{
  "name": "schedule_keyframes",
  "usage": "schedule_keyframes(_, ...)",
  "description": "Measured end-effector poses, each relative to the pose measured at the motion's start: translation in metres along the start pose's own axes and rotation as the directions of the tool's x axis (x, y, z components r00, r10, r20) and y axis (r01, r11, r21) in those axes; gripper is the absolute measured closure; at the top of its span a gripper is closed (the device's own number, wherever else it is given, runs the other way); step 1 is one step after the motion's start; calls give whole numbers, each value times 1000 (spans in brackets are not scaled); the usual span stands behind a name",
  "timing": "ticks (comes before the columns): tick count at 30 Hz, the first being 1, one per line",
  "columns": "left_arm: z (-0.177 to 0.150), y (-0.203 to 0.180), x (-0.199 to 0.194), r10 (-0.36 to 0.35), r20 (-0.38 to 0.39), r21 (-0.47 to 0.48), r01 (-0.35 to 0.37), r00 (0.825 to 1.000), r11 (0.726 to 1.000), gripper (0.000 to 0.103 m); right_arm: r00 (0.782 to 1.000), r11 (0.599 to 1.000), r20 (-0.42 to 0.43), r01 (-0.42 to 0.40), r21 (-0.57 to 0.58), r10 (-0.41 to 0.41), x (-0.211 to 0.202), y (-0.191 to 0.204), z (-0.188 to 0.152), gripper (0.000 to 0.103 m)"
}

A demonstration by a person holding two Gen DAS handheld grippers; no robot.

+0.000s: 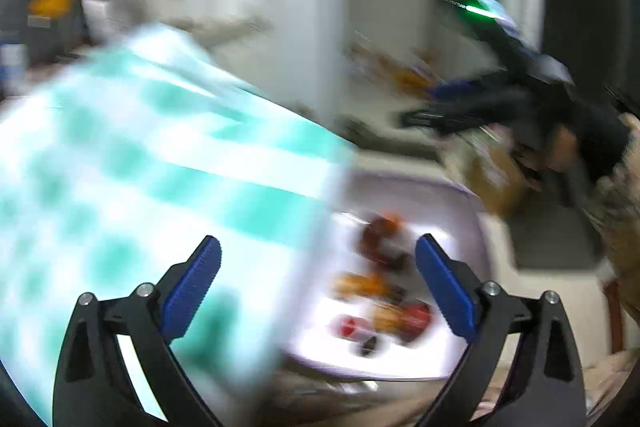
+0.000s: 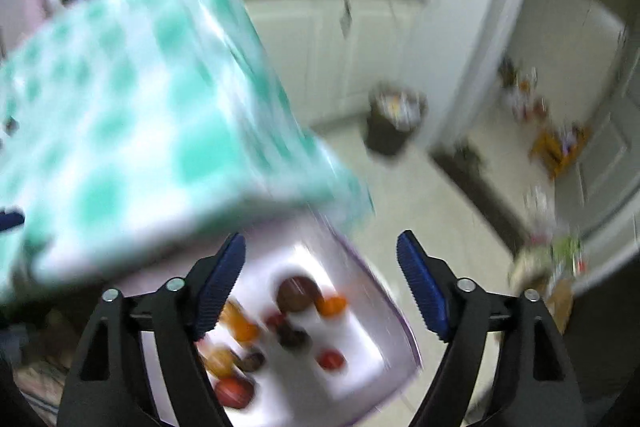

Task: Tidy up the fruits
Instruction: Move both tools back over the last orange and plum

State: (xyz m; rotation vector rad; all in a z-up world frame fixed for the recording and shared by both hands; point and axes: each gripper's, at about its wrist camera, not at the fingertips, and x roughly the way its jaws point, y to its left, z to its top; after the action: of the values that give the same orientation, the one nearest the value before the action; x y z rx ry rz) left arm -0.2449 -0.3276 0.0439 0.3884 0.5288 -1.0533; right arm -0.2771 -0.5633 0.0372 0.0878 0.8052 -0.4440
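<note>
Both views are motion-blurred. A white tray with a purple rim (image 1: 460, 195) (image 2: 384, 291) holds several small fruits, red, orange and dark brown (image 1: 384, 239) (image 2: 298, 293). It sits below the edge of a table covered in a green and white checked cloth (image 1: 140, 155) (image 2: 120, 115). My left gripper (image 1: 318, 267) is open and empty, above the tray's left side. My right gripper (image 2: 320, 267) is open and empty, above the tray. The right gripper also shows in the left wrist view (image 1: 480, 107), held in a hand at the upper right.
A dark bin (image 2: 394, 119) stands on the pale floor by white cabinets (image 2: 320, 39). Loose items lie on the floor at the right (image 2: 556, 143). A white door frame (image 2: 492, 27) rises behind the tray.
</note>
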Motion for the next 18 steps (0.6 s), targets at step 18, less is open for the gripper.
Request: schedule_keyframes(18,-166,359,-219,747,-259,-709,-646,612,283,2,837,808,-63,-541,-231,543,21,402,83,16)
